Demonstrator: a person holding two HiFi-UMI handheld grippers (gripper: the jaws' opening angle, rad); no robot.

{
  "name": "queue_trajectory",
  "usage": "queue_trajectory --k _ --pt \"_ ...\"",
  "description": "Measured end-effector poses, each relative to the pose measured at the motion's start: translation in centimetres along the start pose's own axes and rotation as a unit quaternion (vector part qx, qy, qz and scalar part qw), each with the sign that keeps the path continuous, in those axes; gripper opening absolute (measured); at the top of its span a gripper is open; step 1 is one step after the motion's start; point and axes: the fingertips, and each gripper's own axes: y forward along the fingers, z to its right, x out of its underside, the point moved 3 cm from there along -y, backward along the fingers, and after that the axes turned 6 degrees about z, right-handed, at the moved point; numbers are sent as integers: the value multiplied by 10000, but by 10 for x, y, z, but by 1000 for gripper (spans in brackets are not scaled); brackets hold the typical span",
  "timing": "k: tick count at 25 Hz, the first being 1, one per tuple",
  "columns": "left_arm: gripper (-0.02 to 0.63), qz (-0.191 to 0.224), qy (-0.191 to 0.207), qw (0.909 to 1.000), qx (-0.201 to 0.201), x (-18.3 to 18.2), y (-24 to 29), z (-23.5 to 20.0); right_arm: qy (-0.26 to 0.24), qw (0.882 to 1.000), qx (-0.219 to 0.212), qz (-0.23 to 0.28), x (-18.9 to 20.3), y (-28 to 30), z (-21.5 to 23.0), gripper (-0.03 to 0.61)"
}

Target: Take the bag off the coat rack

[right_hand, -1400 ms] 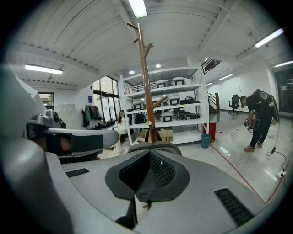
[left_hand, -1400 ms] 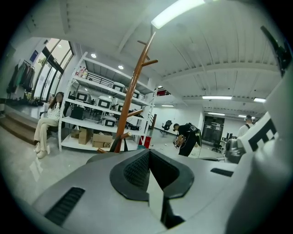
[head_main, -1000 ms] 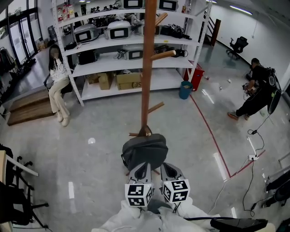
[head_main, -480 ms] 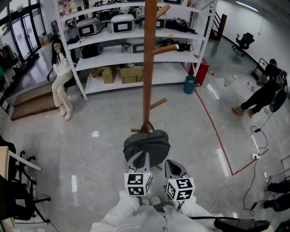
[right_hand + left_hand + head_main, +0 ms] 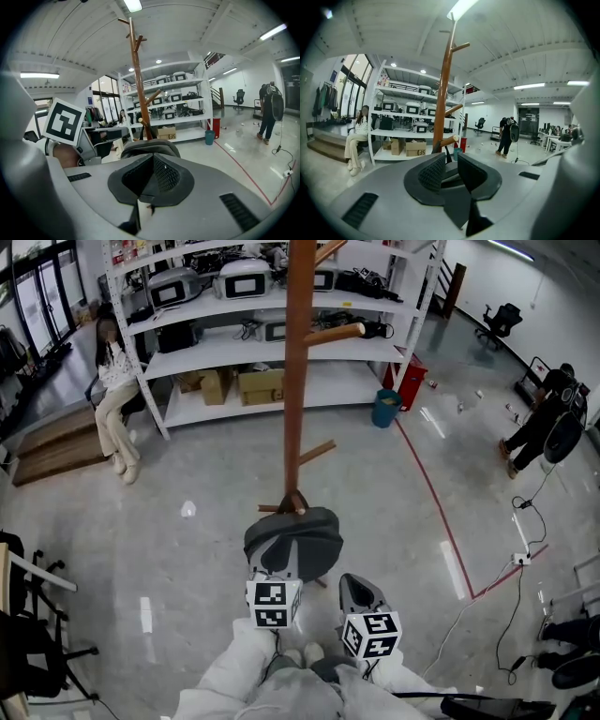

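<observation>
Now, seen from the head camera, the grey bag (image 5: 298, 532) sits low against the pole of the wooden coat rack (image 5: 295, 381), at 6 o'clock from its foot and not yet taken away. Whether a low peg bears it cannot be told. A person in white sleeves (image 5: 234, 671) holds 2 grippers toward it. The left gripper (image 5: 281, 570), at 7 o'clock of the bag, reaches its near edge. Its jaws have just been opening and stand apart — released, with nothing pressed between the pads. The right gripper (image 5: 354, 585), at 5 o'clock of the bag and just beside it, has its jaws clenched together, with nothing seen between them. In the right gripper view the bag's rounded top shows just past the tips. Behind the rack, at 12 o'clock, stands loaded white shelving (image 5: 281, 338). A seated person (image 5: 111, 381) is at 10 o'clock — another person (image 5: 542, 423) is at 2 o'clock, beyond a red floor line (image 5: 436, 512).
</observation>
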Motion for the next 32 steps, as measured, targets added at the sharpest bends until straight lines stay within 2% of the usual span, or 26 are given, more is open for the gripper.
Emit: queue_trajectory --k 6,11,18,22,29,32 --pt "78 -92 87 9998 -140 5 22 -12 82 9998 147 -93 6 -4 14 12" --pt "121 -297 143 9991 -261 12 47 -28 161 9992 345 -129 6 -4 30 12" --pt "132 -454 261 9981 -321 19 71 -37 271 9979 538 -240 14 -9 47 11" --pt "132 -577 180 9975 -353 24 83 -41 310 9972 616 -287 17 -7 54 12" --pt "132 -828 245 9953 -441 25 101 -50 366 9963 683 -363 21 -5 57 12" --pt "130 -810 234 9950 -532 25 103 -53 382 9962 698 -365 20 -3 56 12"
